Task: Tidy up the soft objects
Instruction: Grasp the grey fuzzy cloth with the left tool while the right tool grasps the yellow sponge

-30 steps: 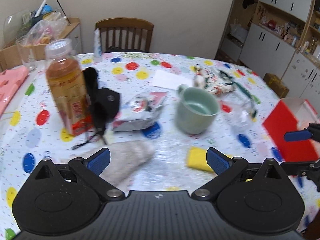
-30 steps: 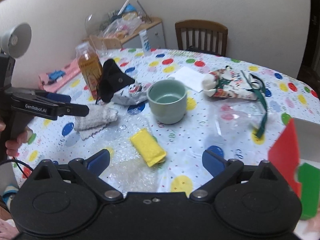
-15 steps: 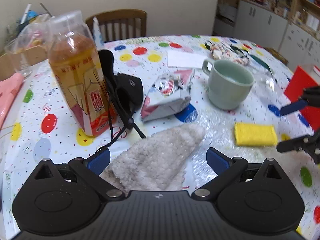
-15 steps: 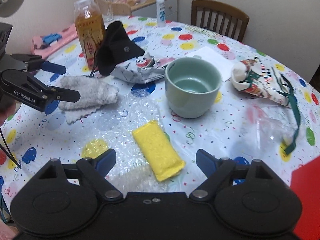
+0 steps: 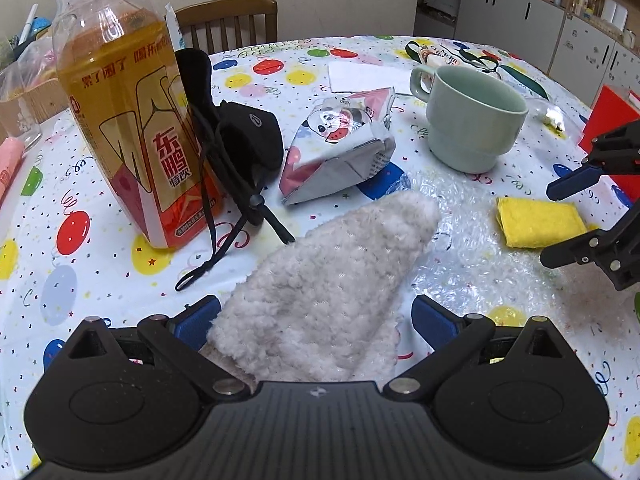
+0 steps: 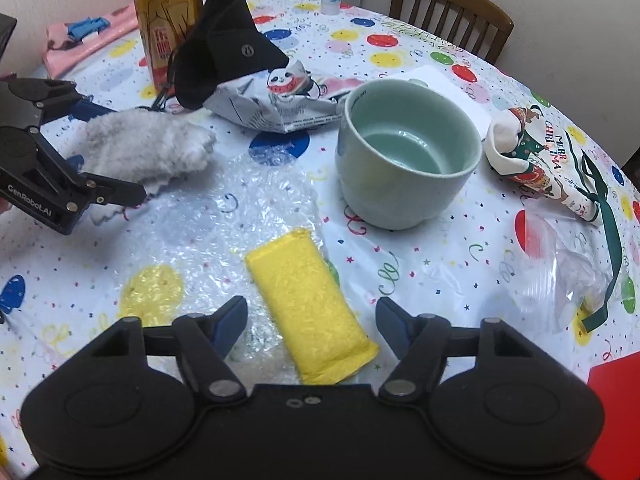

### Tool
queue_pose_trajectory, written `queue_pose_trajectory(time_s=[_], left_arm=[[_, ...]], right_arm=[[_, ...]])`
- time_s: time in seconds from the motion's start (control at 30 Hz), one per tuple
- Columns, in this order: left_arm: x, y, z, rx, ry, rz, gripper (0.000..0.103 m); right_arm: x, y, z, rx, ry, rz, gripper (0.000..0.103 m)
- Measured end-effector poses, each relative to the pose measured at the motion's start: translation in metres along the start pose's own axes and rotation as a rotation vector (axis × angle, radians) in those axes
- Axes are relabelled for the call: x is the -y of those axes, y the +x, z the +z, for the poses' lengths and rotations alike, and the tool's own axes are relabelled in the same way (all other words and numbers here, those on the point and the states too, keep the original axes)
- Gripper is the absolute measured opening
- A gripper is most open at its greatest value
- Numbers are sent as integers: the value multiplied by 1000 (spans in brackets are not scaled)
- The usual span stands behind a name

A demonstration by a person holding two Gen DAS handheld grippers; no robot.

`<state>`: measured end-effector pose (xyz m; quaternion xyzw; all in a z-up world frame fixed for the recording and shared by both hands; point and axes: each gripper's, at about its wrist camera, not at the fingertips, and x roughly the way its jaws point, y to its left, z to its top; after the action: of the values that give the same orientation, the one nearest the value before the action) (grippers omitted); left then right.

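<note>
Right jaws: the right gripper (image 6: 310, 322) is straddling the yellow sponge (image 6: 310, 304), jaws just been narrowing, pads not yet pressing on it.
Left jaws: the left gripper (image 5: 316, 318) is wide apart around the near end of the fluffy grey cloth (image 5: 328, 296), no squeeze visible.
Step in hand: both hands are lining up a pick, one soft thing each, by my reading.
Next move: finish the pinch on both, then lift; the bubble wrap (image 6: 256, 208) under the sponge may drag along.
Soft things counted: one sponge, one cloth, one black pouch (image 5: 240, 148).
Hard things counted: one green cup (image 6: 404, 160), one tea bottle (image 5: 128, 116), one snack packet (image 5: 340, 148), on the spotted tablecloth (image 5: 72, 280).
</note>
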<state>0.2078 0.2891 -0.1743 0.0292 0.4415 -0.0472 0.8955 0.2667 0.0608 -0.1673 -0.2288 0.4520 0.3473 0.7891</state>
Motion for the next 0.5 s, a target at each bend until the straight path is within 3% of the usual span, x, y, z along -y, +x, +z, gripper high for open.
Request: queue_pose_trajectory(time_s=[0.17, 0.5], left_arm=[[-1, 0, -2, 11, -1, 14, 95], [-3, -9, -4, 22, -29, 74, 63]], right_arm=[[1, 7, 1, -12, -3, -14, 55], [-1, 7, 0, -7, -6, -11, 51]])
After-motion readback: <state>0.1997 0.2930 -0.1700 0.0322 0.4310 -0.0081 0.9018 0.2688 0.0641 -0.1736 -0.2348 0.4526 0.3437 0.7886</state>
